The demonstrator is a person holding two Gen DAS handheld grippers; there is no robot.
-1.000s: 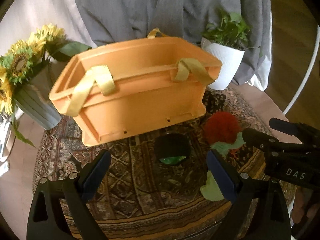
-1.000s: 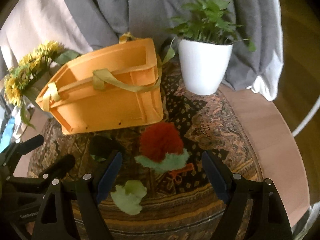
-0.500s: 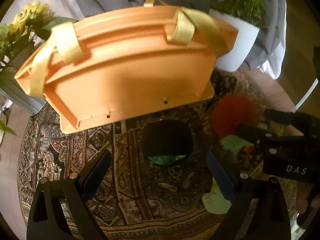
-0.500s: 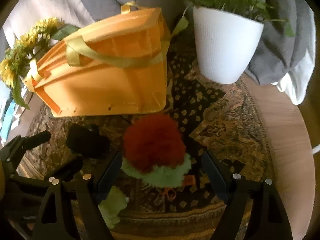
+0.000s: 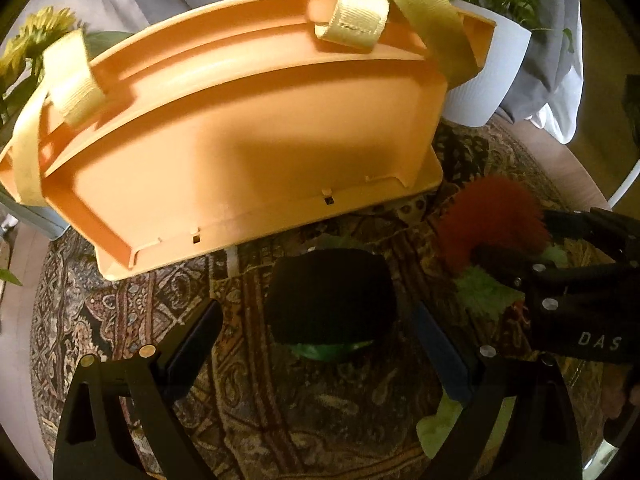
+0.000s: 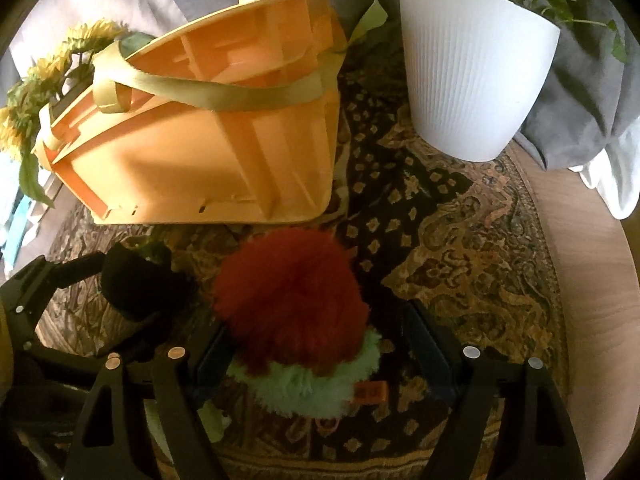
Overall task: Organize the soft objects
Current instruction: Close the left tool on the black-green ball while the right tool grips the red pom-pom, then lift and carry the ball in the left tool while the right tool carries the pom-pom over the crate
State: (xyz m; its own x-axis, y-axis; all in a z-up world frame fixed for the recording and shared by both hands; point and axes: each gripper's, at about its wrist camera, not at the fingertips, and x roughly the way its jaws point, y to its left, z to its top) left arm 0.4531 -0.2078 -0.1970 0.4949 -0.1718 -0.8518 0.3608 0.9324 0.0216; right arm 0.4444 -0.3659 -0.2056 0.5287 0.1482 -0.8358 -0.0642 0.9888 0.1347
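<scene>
Closing in since a second ago, both spread claws: left claw (image 5: 316, 344) flanks black plush (image 5: 332, 300), right claw (image 6: 316, 344) red plush (image 6: 292, 292).

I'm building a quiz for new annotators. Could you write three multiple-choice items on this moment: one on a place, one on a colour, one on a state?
1. Where does the red pompom toy lie?
A. inside the orange basket
B. on the patterned rug, between the right tongs
C. in the white plant pot

2. What colour are the orange basket handles?
A. pale yellow
B. blue
C. black

3. How are the left tongs?
A. shut on the black soft toy
B. open, either side of it
C. out of view

Key: 1 B, it sits on the patterned rug between the right tongs; 2 A, the straps are pale yellow; 3 B, both fingers stand apart from the black soft toy.
</scene>
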